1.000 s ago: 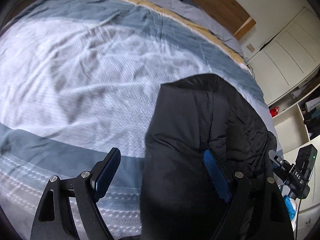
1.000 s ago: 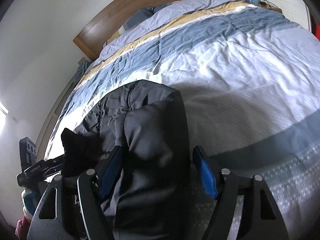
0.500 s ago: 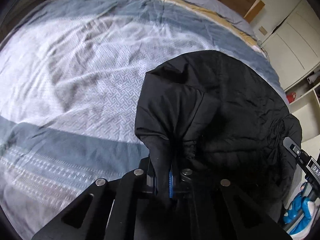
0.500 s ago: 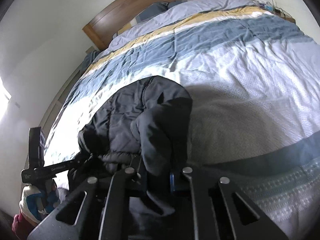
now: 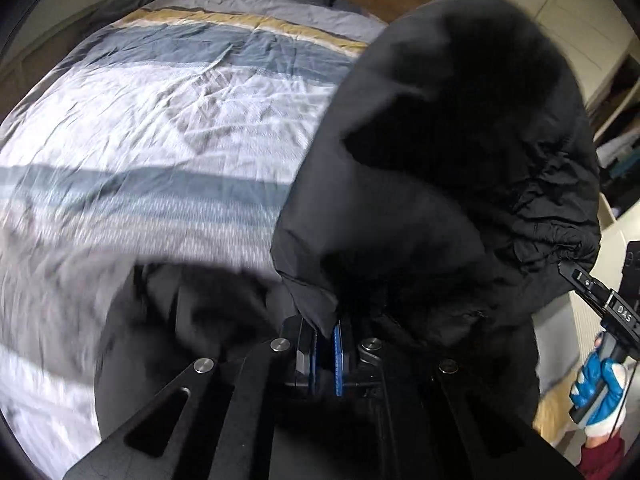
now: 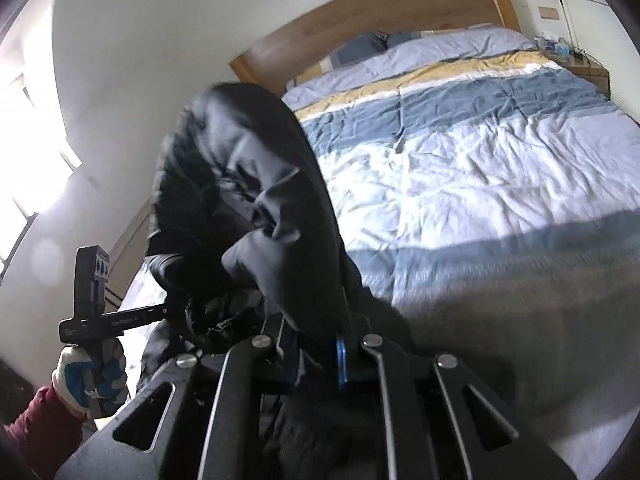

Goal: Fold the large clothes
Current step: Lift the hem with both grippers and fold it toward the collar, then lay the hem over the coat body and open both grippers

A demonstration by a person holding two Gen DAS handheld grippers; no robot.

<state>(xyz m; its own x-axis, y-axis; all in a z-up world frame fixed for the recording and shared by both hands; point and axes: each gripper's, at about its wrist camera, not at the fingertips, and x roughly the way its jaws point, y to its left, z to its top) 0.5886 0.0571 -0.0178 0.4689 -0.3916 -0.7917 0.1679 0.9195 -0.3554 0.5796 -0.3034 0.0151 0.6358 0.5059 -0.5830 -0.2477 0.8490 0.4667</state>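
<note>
A large black padded jacket (image 5: 452,168) hangs lifted above the bed, bunched and folded over. My left gripper (image 5: 326,354) is shut on its edge, with black fabric pinched between the blue pads. My right gripper (image 6: 318,362) is shut on another part of the same jacket (image 6: 256,208), which rises in front of the camera. Each view shows the other gripper at its side: the right one in the left wrist view (image 5: 608,312), the left one in the right wrist view (image 6: 104,320). The jacket's lower part hangs below the jaws, hidden.
The bed (image 5: 168,128) has a striped blue, white and yellow duvet (image 6: 500,152) and a wooden headboard (image 6: 380,20). White wardrobe doors and open shelves (image 5: 612,92) stand at the right. A bright window (image 6: 24,184) is at the left.
Both grippers closed on the jacket, then lifted it off the duvet and toward the foot of the bed. It now hangs high in front of both cameras.
</note>
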